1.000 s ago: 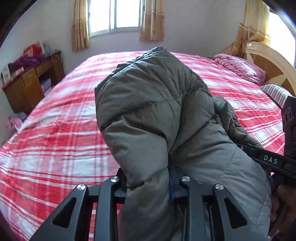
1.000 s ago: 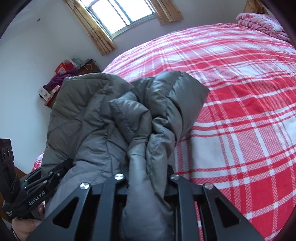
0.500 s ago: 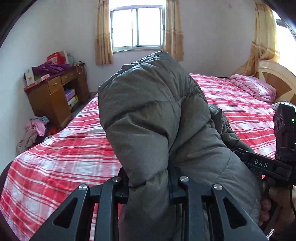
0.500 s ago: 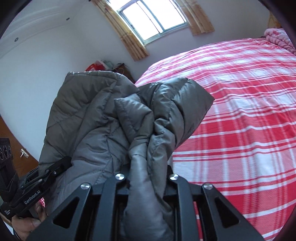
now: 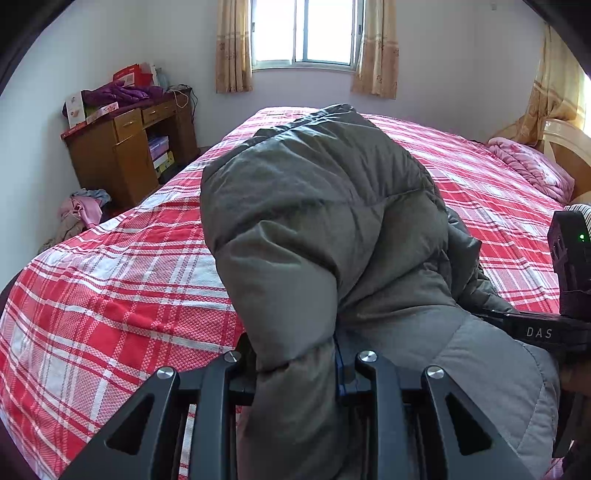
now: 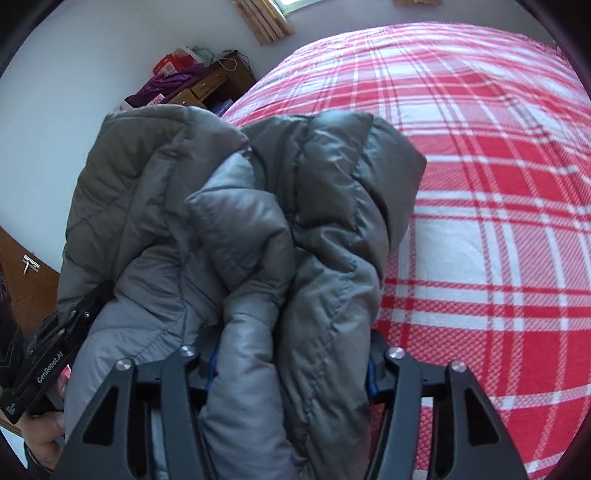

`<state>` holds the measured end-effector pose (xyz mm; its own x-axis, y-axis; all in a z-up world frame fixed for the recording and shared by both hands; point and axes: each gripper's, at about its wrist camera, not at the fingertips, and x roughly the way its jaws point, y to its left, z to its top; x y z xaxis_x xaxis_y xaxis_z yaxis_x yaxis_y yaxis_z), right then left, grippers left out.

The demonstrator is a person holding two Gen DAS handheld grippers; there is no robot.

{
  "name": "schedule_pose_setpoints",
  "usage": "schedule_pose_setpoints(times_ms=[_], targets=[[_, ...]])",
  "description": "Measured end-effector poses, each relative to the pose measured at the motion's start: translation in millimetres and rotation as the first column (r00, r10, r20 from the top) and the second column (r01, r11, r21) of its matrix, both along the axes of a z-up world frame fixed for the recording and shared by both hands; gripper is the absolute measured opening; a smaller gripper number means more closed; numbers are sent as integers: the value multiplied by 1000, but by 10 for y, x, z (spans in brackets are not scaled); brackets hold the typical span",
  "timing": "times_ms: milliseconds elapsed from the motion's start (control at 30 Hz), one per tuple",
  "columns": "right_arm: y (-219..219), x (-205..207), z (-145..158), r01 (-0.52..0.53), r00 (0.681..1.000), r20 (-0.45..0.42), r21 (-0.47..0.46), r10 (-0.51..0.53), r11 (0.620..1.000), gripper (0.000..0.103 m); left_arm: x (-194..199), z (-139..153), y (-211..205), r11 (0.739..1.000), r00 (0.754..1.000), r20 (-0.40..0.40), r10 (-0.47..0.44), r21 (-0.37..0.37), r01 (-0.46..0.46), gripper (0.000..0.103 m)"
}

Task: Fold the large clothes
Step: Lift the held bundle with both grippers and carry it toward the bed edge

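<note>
A grey-green padded jacket (image 5: 325, 229) is bunched up and held above a bed with a red and white plaid cover (image 5: 110, 288). My left gripper (image 5: 295, 373) is shut on a fold of the jacket. My right gripper (image 6: 291, 373) is shut on a thick bunch of the same jacket (image 6: 258, 221), with its jaws spread wider around it. The right gripper also shows at the right edge of the left wrist view (image 5: 535, 332). The left gripper shows at the lower left of the right wrist view (image 6: 48, 369). The fingertips of both are hidden by fabric.
A wooden desk (image 5: 125, 147) piled with clothes and boxes stands left of the bed. Clothes lie on the floor (image 5: 81, 210) by it. A pink blanket (image 5: 532, 166) and the headboard (image 5: 569, 144) are at the far right. A curtained window (image 5: 306, 33) is behind.
Both grippers have moved with the jacket still held. The right wrist view now tilts down toward the bed, and the right jaws stand wider around a thicker bunch of fabric.
</note>
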<state>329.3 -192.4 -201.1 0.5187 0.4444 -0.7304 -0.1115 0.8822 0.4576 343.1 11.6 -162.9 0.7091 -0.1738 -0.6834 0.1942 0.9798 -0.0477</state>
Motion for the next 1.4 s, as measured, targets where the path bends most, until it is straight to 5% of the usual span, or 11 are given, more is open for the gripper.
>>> schedule_pose_setpoints(times_ms=[33, 67, 100, 233, 367, 600, 1000, 1400], targets=[[22, 29, -11, -4, 1000, -4, 11, 4, 1000, 58, -24, 13, 18, 1000, 1000, 7, 7, -4, -7, 27], [75, 78, -8, -36, 999, -6, 32, 36, 999, 40, -42, 42, 54, 1000, 1000, 18, 19, -5, -18, 27], [97, 138, 0, -68, 998, -13, 75, 69, 995, 33, -73, 84, 106, 1000, 999, 30, 24, -10, -23, 27], [313, 95, 121, -110, 993, 42, 66, 108, 992, 21, -219, 308, 263, 999, 994, 100, 41, -21, -39, 26], [444, 129, 331, -117, 989, 109, 136, 103, 984, 20, -316, 521, 489, 997, 985, 155, 72, -43, -66, 26], [893, 575, 698, -204, 969, 156, 89, 189, 975, 20, -242, 526, 945, 986, 980, 130, 152, -88, -142, 26], [1761, 1054, 548, -291, 947, 122, -72, 298, 954, 20, -167, 78, 1432, 966, 969, 40, 243, -95, -239, 27], [2068, 1238, 353, -283, 954, 73, -113, 292, 952, 28, -112, -164, 1562, 954, 956, -3, 294, -58, -293, 65]])
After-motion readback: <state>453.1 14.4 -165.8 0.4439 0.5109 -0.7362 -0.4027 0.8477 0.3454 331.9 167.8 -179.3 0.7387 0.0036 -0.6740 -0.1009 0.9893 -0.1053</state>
